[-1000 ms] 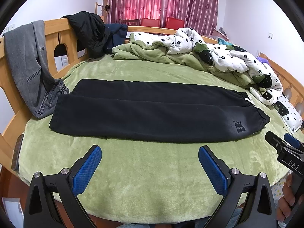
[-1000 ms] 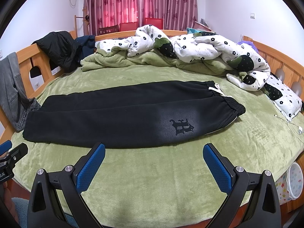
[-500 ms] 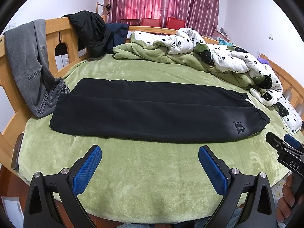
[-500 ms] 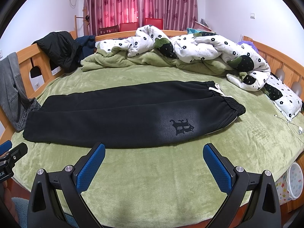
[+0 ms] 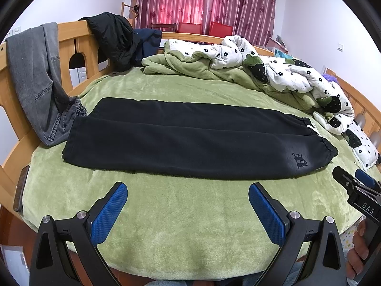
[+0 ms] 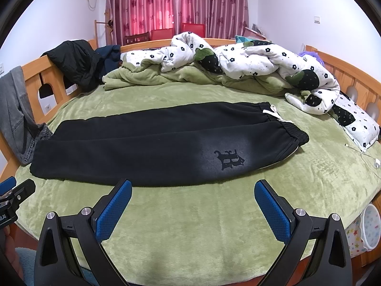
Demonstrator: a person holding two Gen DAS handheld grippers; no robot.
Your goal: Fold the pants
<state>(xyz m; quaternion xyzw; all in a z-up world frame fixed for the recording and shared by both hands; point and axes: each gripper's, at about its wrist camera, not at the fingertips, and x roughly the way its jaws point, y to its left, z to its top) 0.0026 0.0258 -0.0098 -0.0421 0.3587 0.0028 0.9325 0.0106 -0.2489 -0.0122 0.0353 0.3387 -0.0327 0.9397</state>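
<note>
The black pants lie flat across the green bed, legs stacked lengthwise, waistband to the right. Both the left hand-held gripper and the right hand-held gripper hover wide open and empty, short of the near edge. Grip cuff and waistband together, lifting evenly to avoid wrinkles.

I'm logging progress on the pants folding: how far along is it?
Done: the black pants lie flat on the green blanket, one leg over the other. In hand: nothing; the left gripper and right gripper are both open, short of the fabric. Left: folding cuffs toward waistband.
</note>
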